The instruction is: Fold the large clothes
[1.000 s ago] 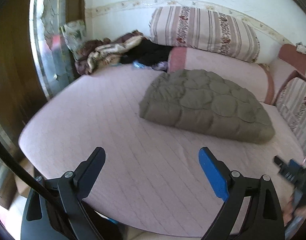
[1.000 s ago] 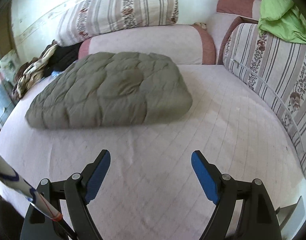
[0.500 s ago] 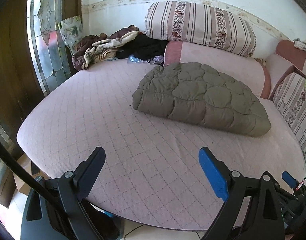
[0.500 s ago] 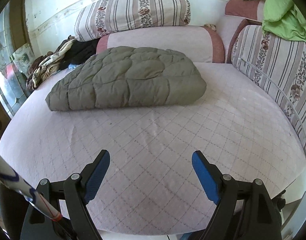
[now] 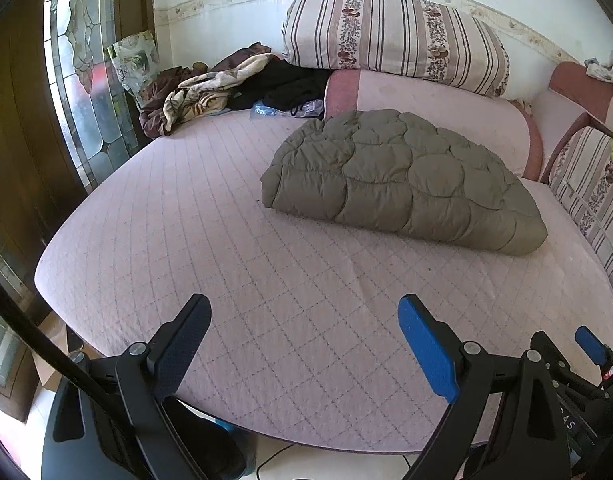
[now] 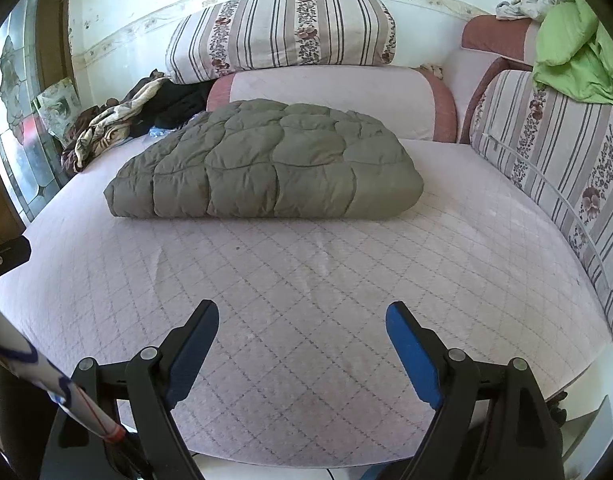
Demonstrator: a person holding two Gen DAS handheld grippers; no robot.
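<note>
The left gripper [image 5: 304,330] hangs over the near edge of the bed [image 5: 234,240], its 2 fingers spread wide with nothing between them. The right gripper [image 6: 302,330] sits the same way over the bed's near edge, fingers wide apart and empty. In the left view, the right gripper's blue tip shows at the lower right corner.

The coat [image 5: 402,180], an olive quilted puffer, lies folded into a thick bundle on the pink quilted bed cover, toward the far side and well apart from both grippers. In the right view the coat [image 6: 266,164] has a straight near edge and a rounded far edge; its right end is a smooth fold, and its left end shows stacked layers. Its far edge lies just beside the pink bolster [image 6: 330,100] that runs along the back of the bed.

A striped cushion [image 6: 282,32] rests on top of the bolster against the wall. A second striped cushion [image 6: 554,160] lines the bed's right side, with a green cloth [image 6: 574,56] draped over its top. At the far left corner lies a heap of clothes [image 5: 226,84], brown, cream and black, beside a stained-glass door [image 5: 82,80].
</note>
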